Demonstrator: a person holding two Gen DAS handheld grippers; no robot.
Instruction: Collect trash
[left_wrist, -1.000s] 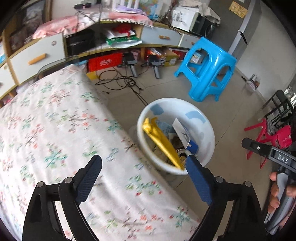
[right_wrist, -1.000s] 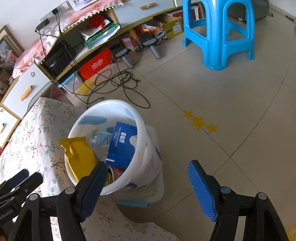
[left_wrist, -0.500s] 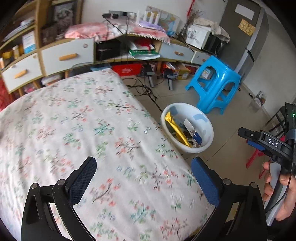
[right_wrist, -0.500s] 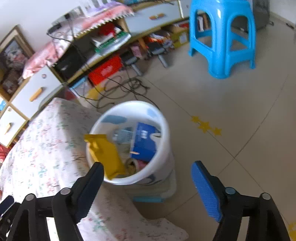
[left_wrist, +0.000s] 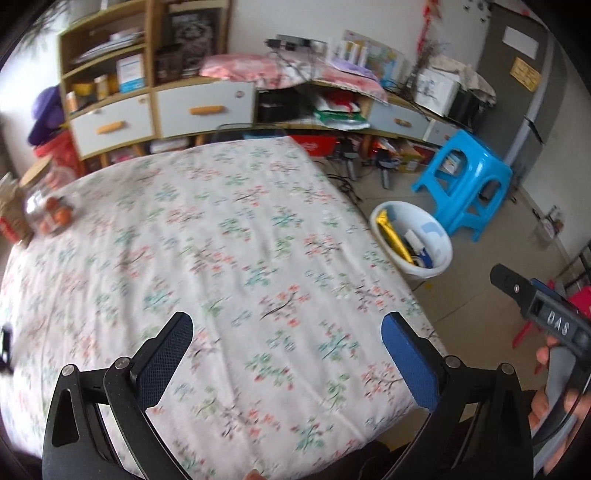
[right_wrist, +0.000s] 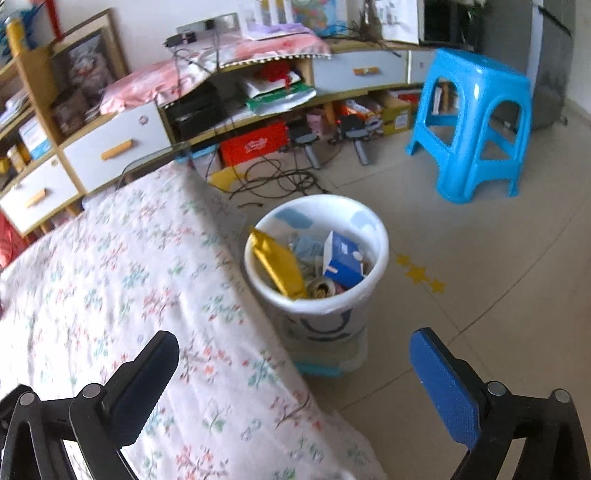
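A white bin (right_wrist: 373, 229) stands on the floor against the table's edge, holding a yellow packet (right_wrist: 280, 266), a blue box (right_wrist: 341, 258) and a tape roll (right_wrist: 321, 290). My right gripper (right_wrist: 293, 343) hangs above the table's corner, short of the bin; its jaws are opening and nothing is between them. My left gripper (left_wrist: 286, 328) is open and empty over the floral tablecloth (left_wrist: 221, 240). There the bin (left_wrist: 439, 258) lies far right, beyond the table edge. A hand (left_wrist: 543, 402) holds the right gripper's handle at the right edge.
A blue stool (right_wrist: 476, 122) stands on the floor past the bin. A glass jar (left_wrist: 44, 203) and a brown box (left_wrist: 11, 214) sit at the table's far left. Cables (right_wrist: 280, 181) lie before a low cabinet (right_wrist: 110, 144) with drawers.
Both grippers drew back and up from the bin, which now looks smaller. The left view now takes in the whole table. The right jaws spread wider.
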